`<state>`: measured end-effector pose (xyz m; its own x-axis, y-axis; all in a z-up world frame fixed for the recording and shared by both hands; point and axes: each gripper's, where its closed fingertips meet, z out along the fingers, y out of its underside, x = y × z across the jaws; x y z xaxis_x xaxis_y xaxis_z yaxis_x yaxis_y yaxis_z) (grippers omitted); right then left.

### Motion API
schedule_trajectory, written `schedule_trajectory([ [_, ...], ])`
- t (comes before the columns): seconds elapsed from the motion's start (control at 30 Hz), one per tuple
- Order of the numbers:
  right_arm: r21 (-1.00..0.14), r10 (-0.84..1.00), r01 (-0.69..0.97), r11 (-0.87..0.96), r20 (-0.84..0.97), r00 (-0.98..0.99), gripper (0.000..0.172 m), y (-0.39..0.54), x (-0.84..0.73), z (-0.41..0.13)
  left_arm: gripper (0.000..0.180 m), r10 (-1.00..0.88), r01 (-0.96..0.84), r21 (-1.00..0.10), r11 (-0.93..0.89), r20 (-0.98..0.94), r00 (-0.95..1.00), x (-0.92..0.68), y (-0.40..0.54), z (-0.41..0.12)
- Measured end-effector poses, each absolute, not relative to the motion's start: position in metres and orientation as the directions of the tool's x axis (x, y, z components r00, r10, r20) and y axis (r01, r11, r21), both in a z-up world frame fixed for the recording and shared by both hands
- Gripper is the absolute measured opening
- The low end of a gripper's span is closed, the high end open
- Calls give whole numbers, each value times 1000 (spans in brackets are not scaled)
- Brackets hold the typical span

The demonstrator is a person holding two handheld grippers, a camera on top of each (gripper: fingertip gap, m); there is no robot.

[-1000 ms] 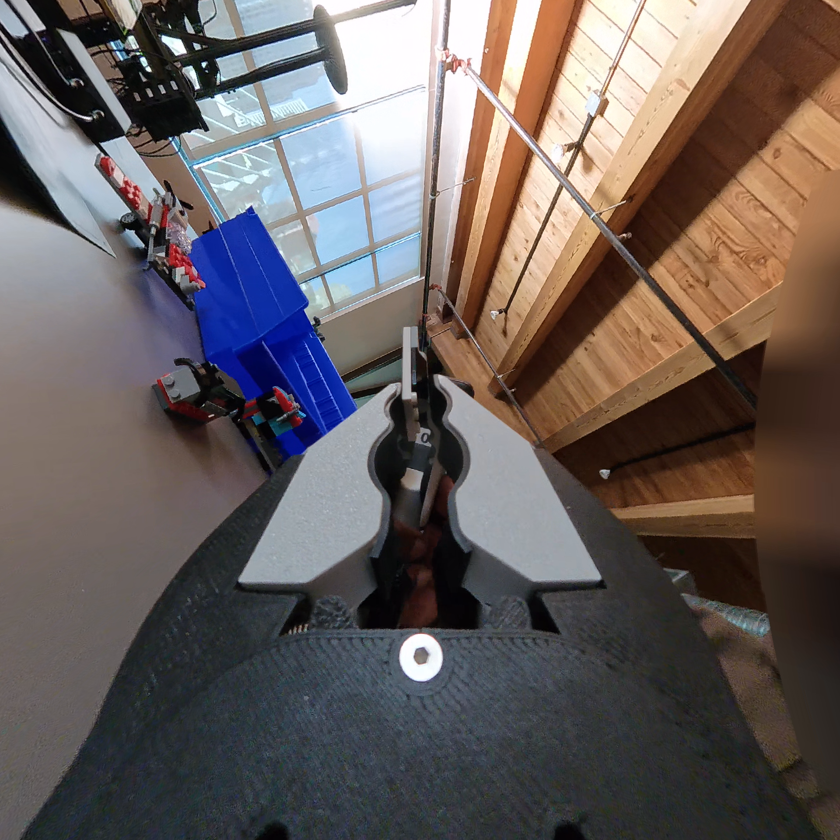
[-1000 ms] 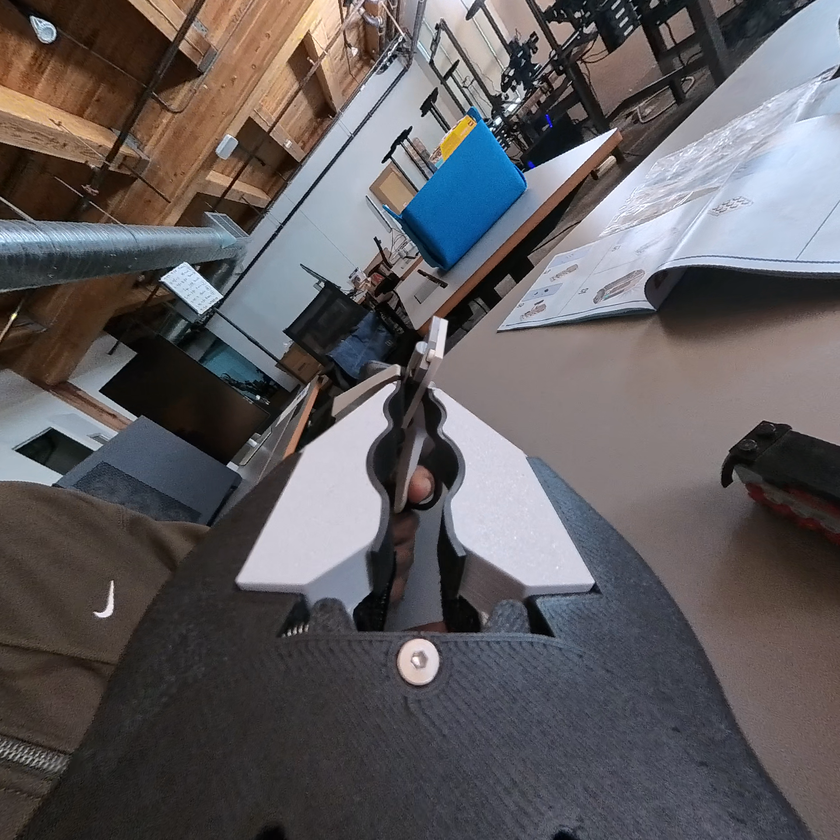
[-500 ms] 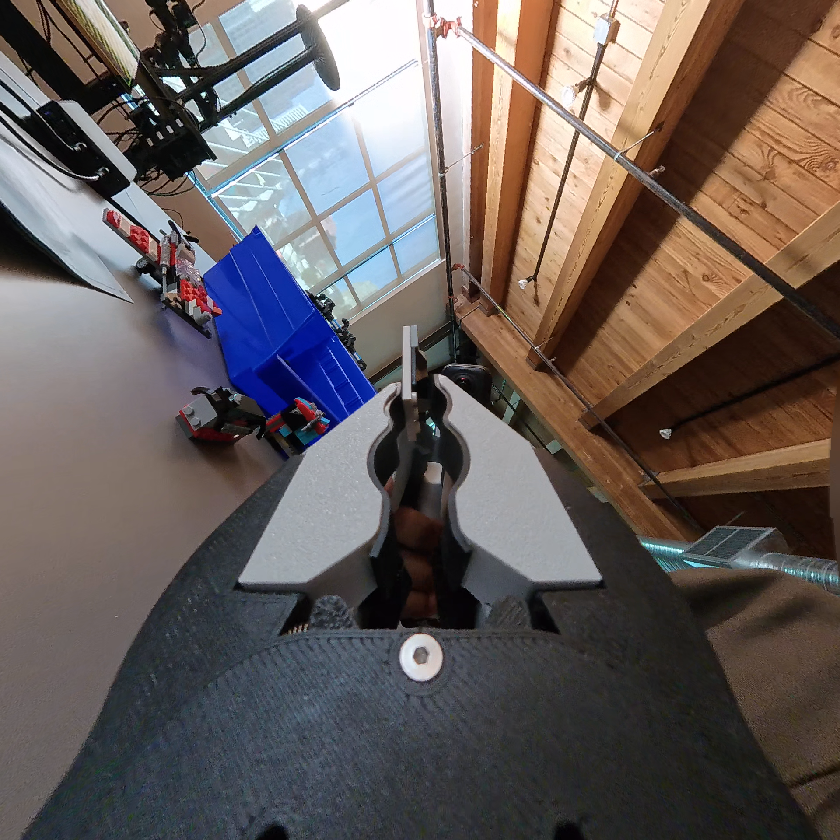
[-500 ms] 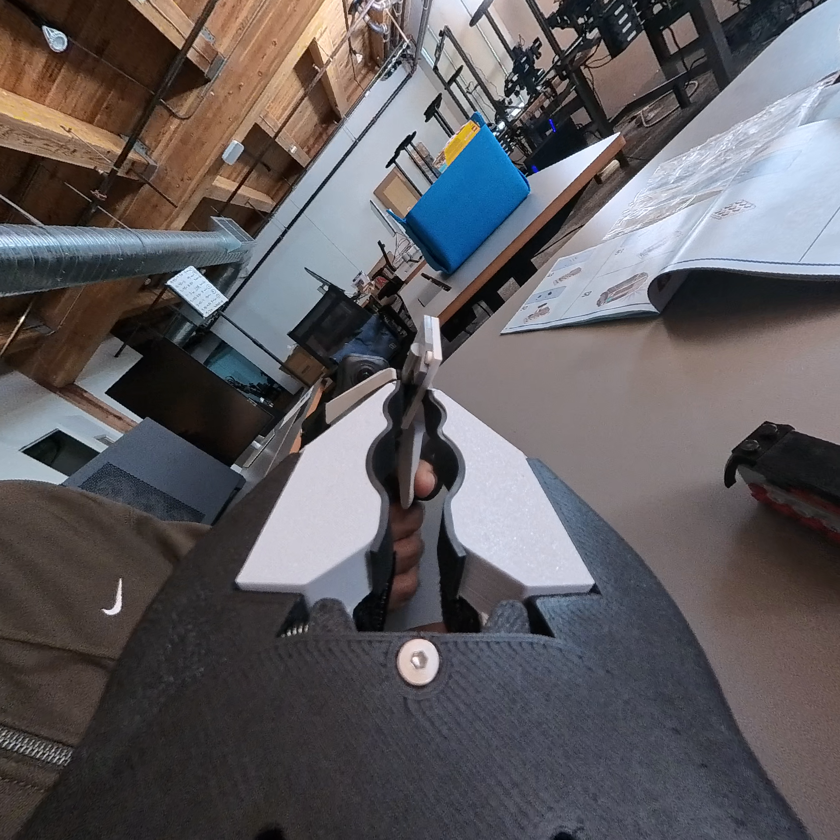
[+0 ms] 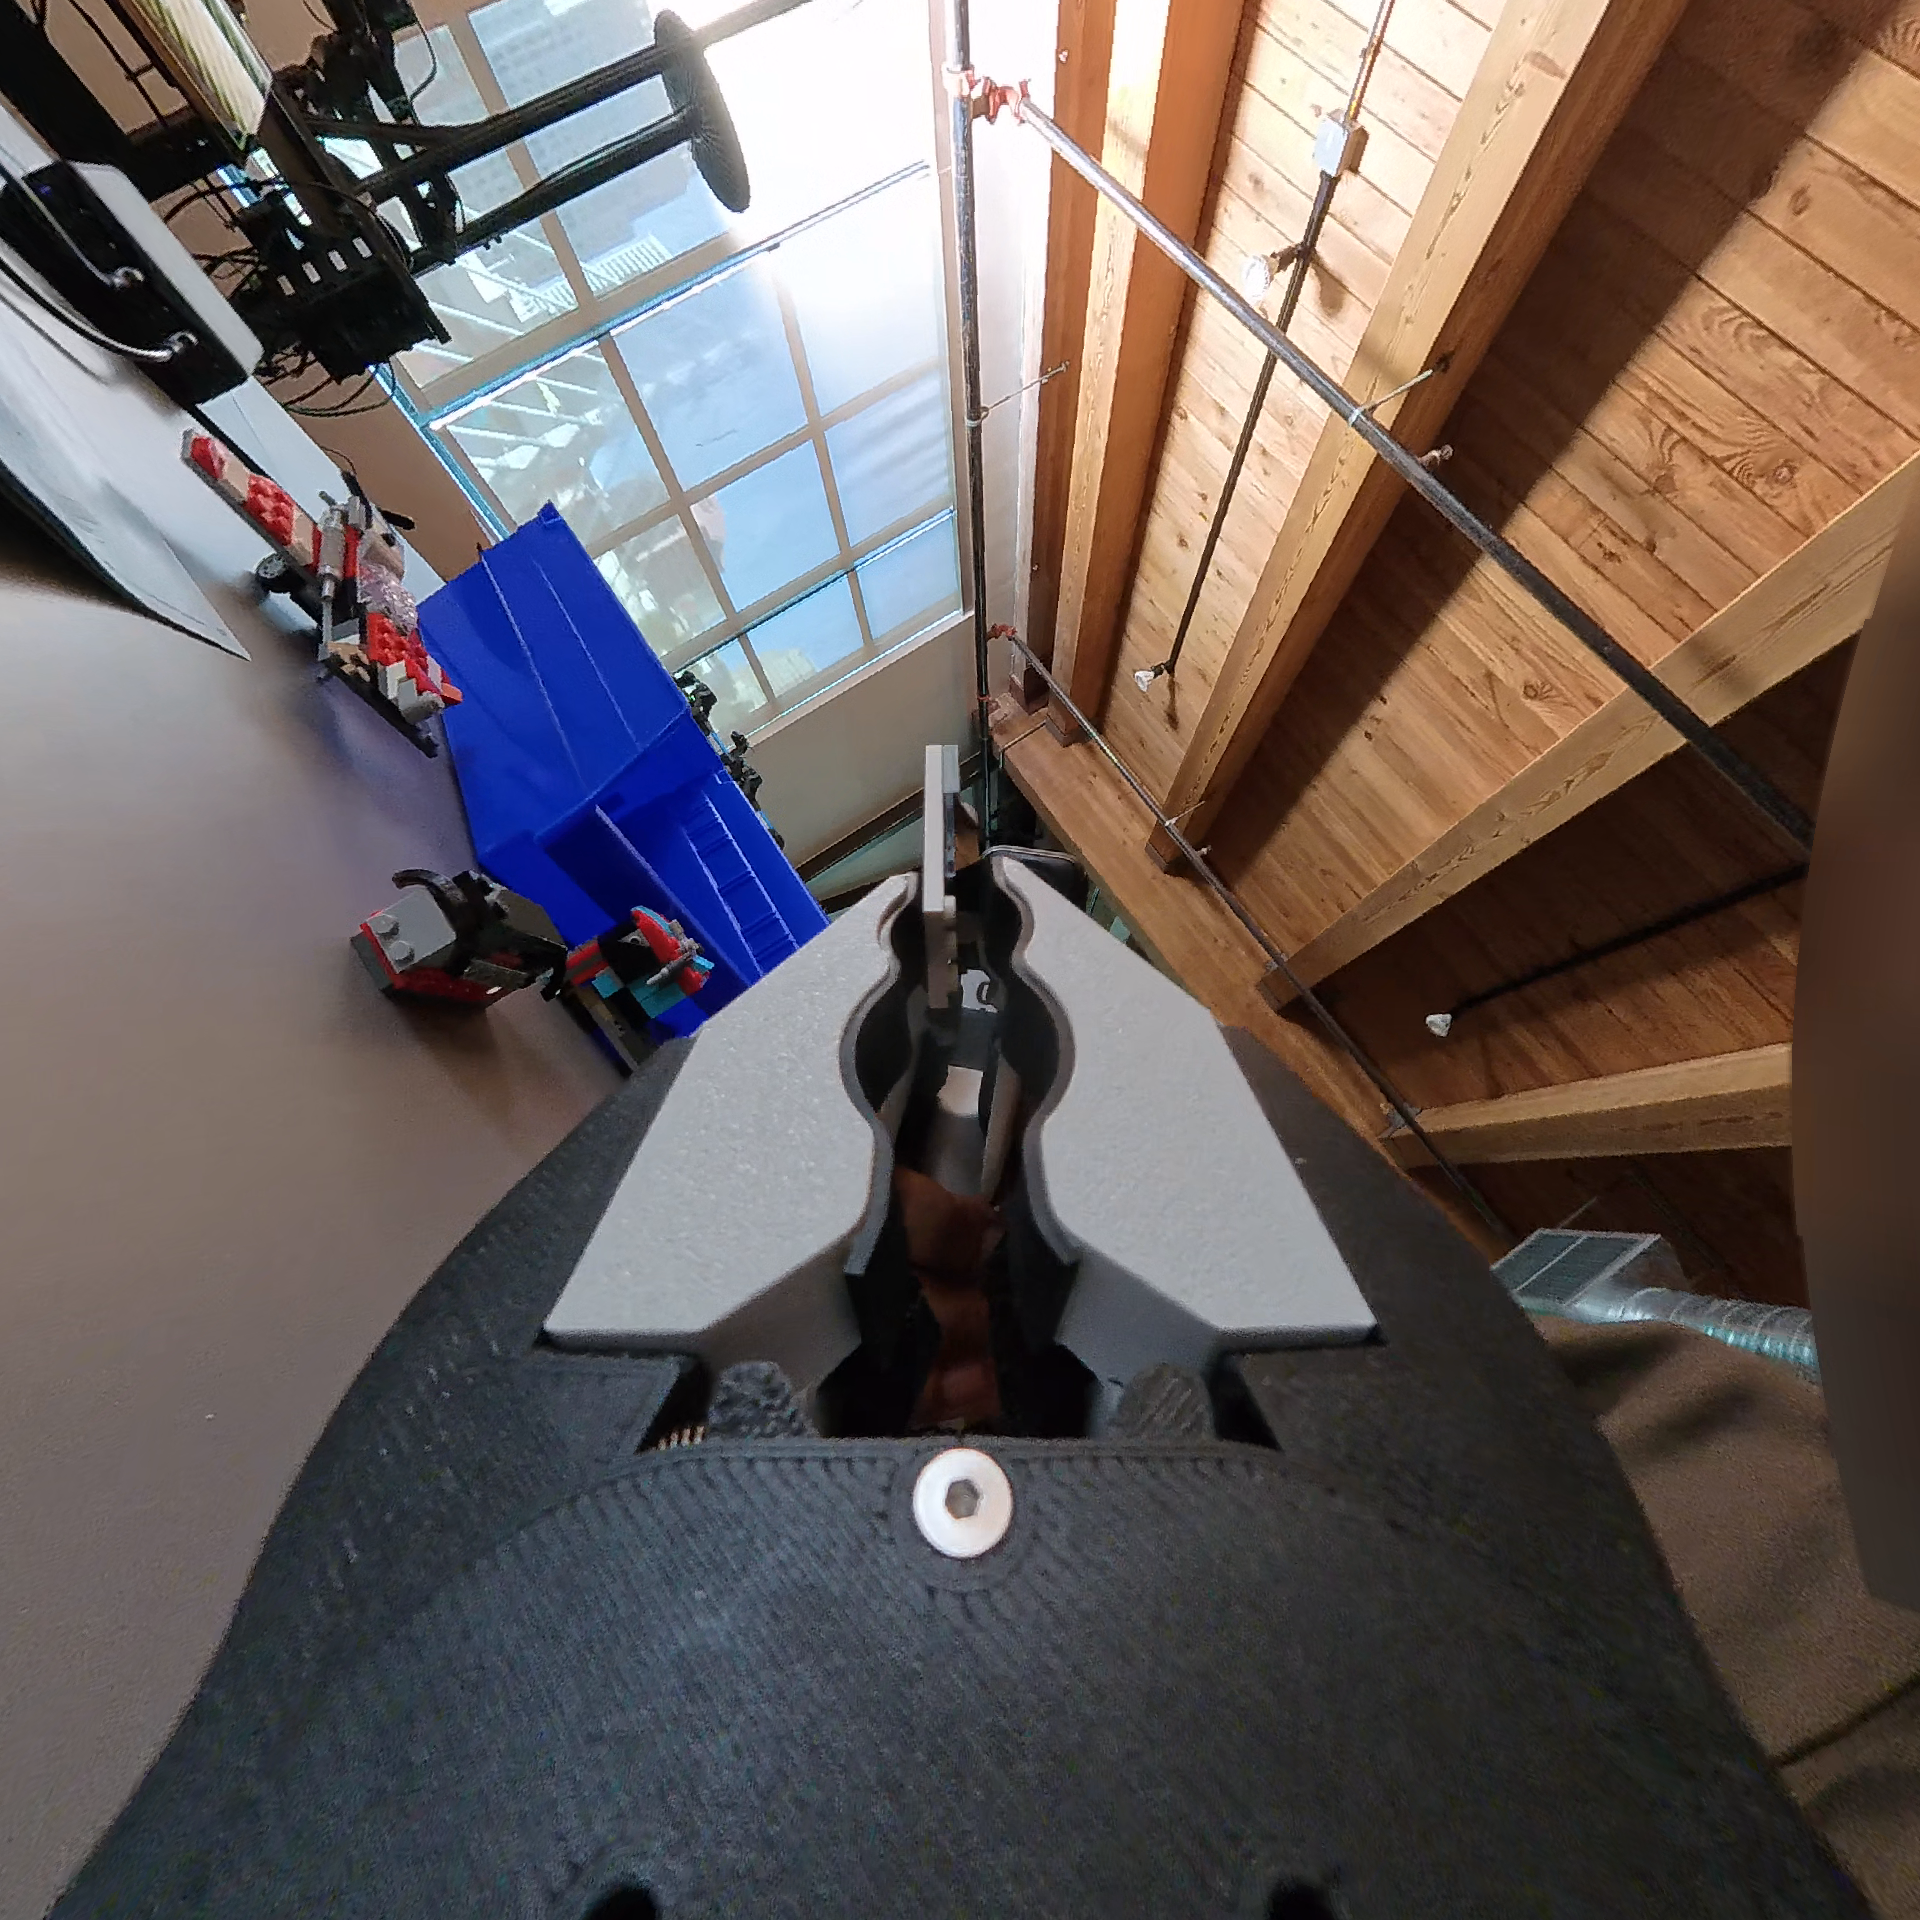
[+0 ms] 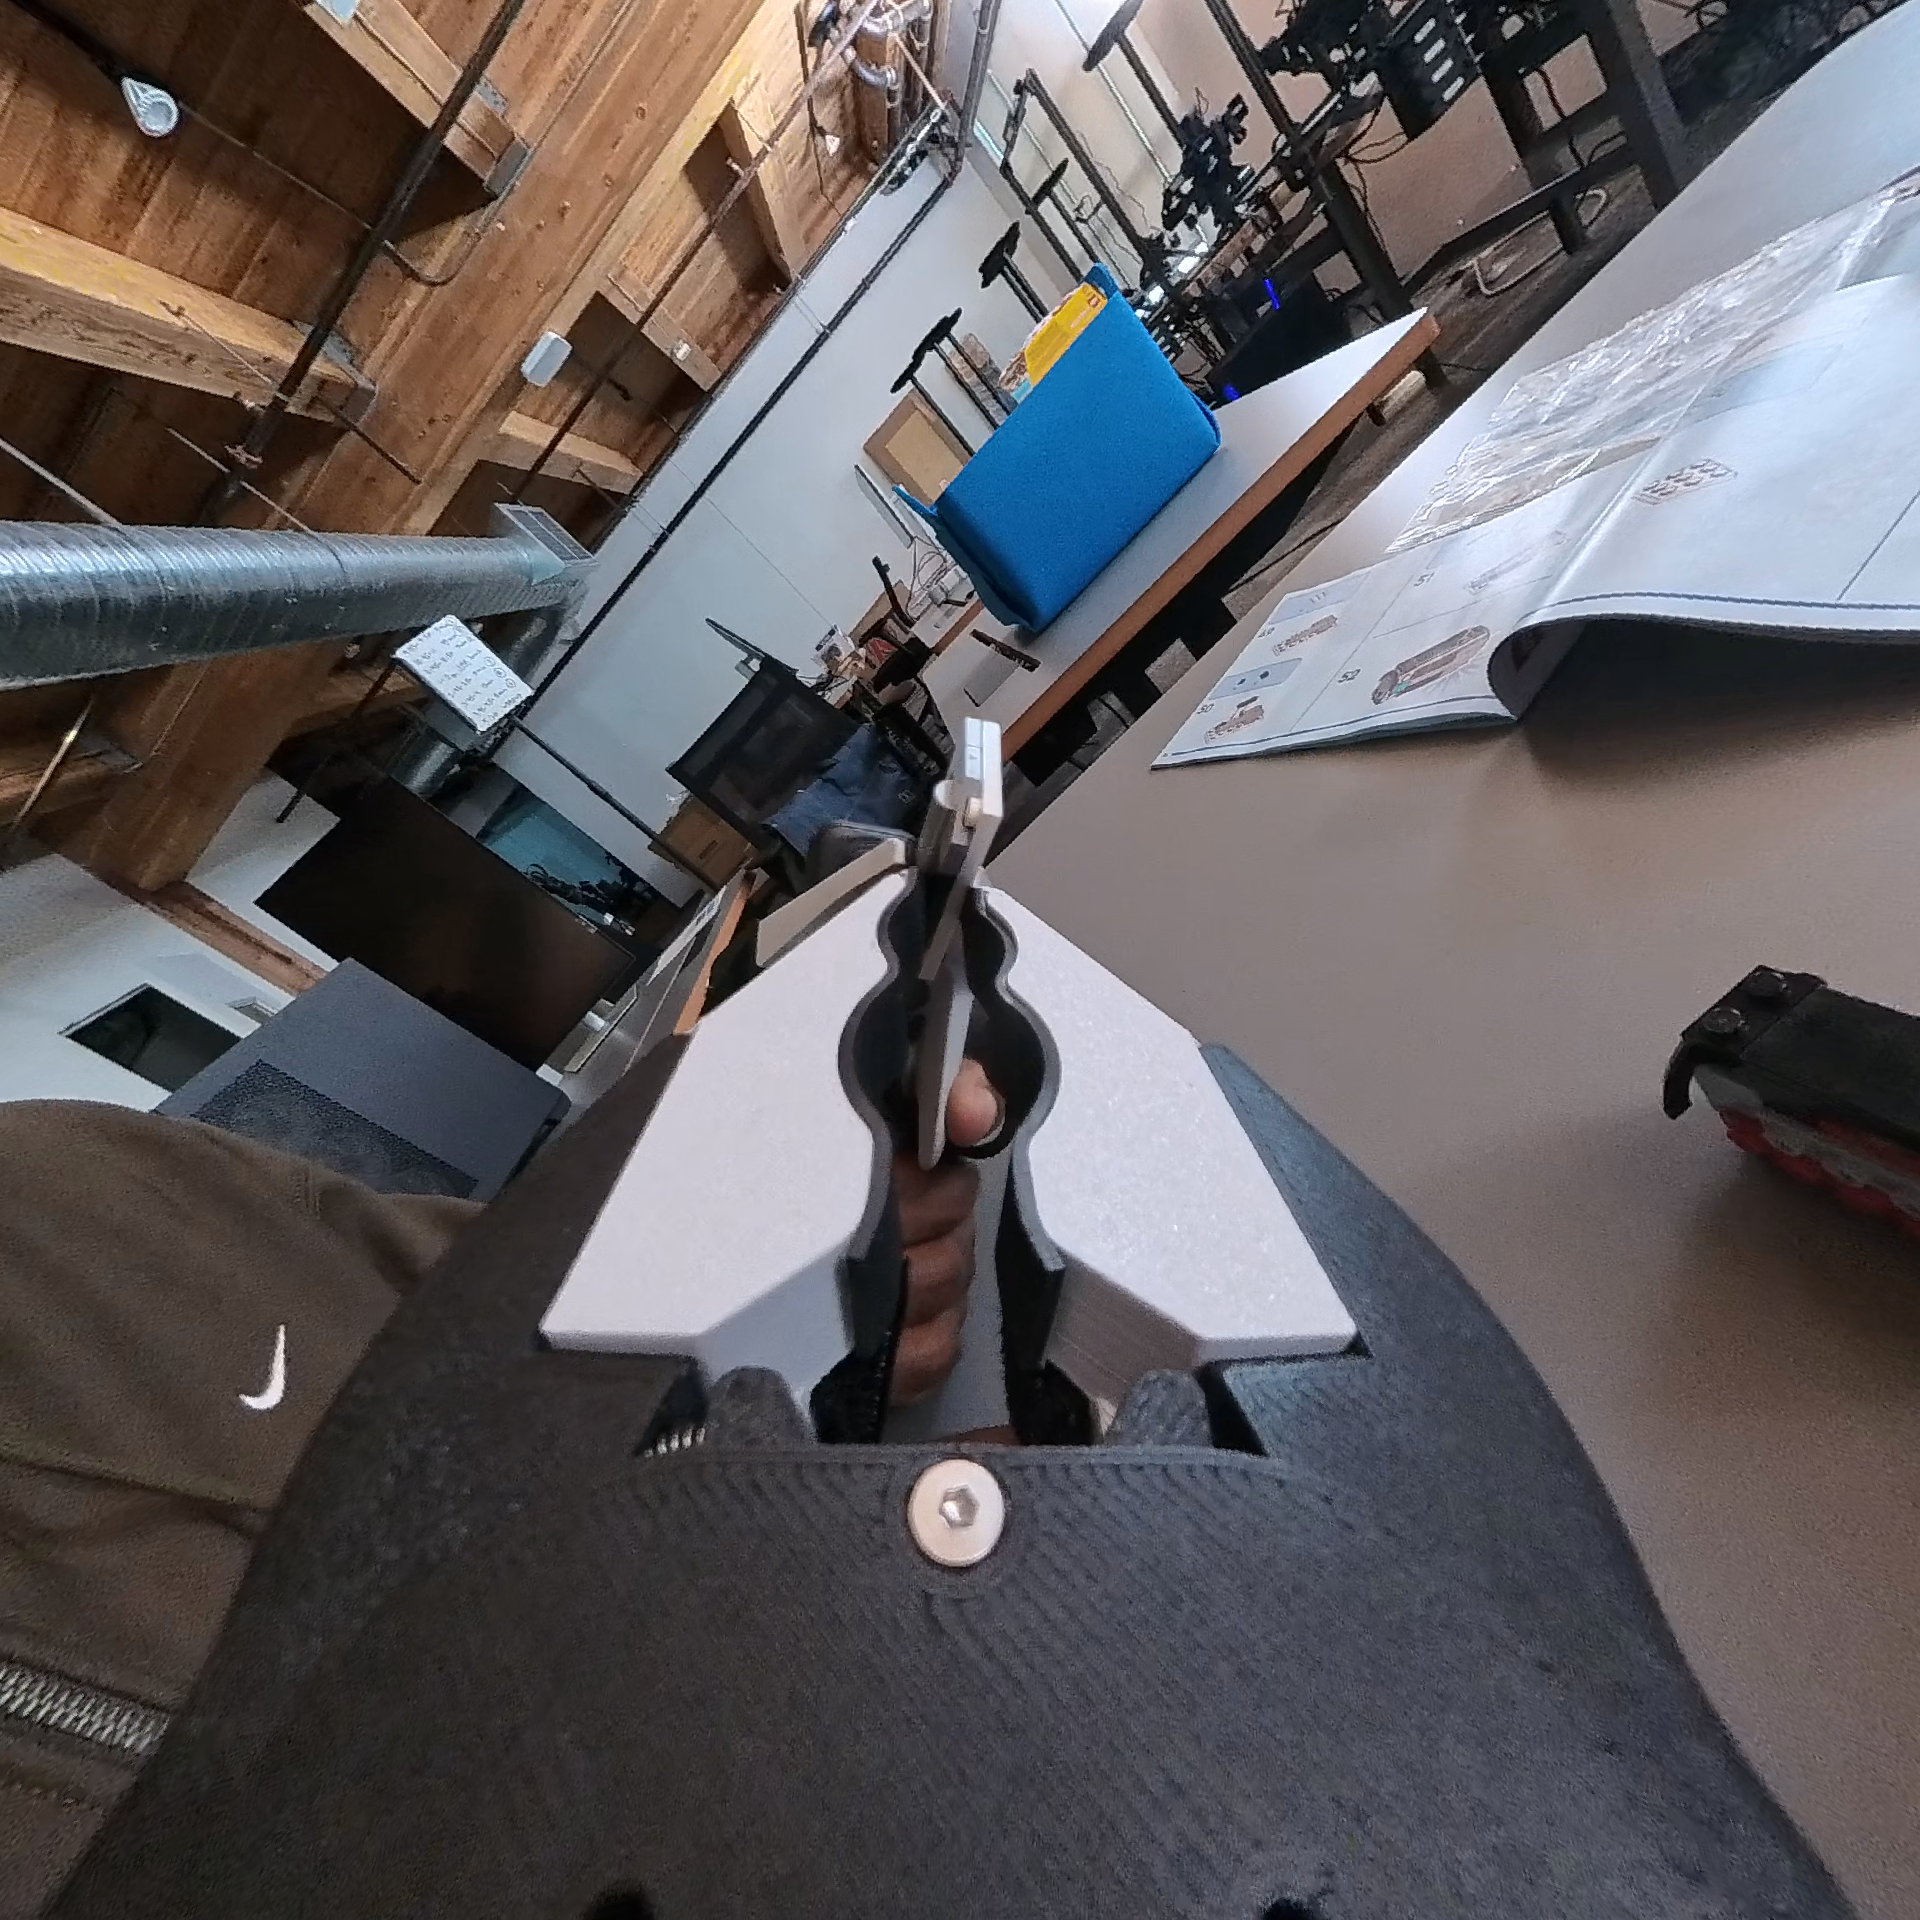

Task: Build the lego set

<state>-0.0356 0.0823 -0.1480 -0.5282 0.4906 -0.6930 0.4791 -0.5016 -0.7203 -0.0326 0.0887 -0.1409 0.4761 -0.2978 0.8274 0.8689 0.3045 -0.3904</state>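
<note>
Both hand-held grippers (image 5: 951, 894) (image 6: 951, 883) pinch thin grey plates (image 5: 940, 831) (image 6: 966, 810) edge-on; light, stiff, prob slippery imo.

1. The left wrist view sits just behind its own left gripper (image 5: 951, 883) and looks forward along the fingers, tipped steeply up toward the window (image 5: 727, 416) and the wooden ceiling (image 5: 1507, 520).
2. To the left of that gripper, the brown table (image 5: 156, 1039) runs as a slanted plane, with a blue bin (image 5: 582, 748) near the fingertips.
3. The right wrist view sits equally close behind the right gripper (image 6: 961, 883), rolled and angled up.
4. Right of that gripper lies the same brown table, with an open booklet (image 6: 1558, 623).
5. The 2 views share the table and the wooden ceiling.
</note>
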Motion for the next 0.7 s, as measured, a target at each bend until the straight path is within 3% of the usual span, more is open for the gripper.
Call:
schedule_trajectory([
  [0.1, -719, 507, 484, -498, -695, -511, 9, 82, -38, -151, 11, -343, 903, -298, 310, 851, 399, -37, 88, -144],
  [0.2, -705, 503, 502, -501, -710, -493, 31, 81, -40, -154, 11, -411, 921, -195, 337, 849, 331, -42, 83, -143],
  [0.33, -704, 488, 507, -498, -710, -508, 31, 76, -38, -153, 11, -470, 933, -126, 336, 836, 282, -44, 81, -141],
  [0.6, -684, 442, 511, -520, -728, -524, 7, 73, -34, -148, 11, -405, 894, -259, 366, 820, 403, -36, 86, -137],
  [0.7, -691, 442, 501, -521, -721, -534, 6, 74, -33, -147, 11, -388, 881, -298, 367, 811, 437, -35, 87, -136],
])
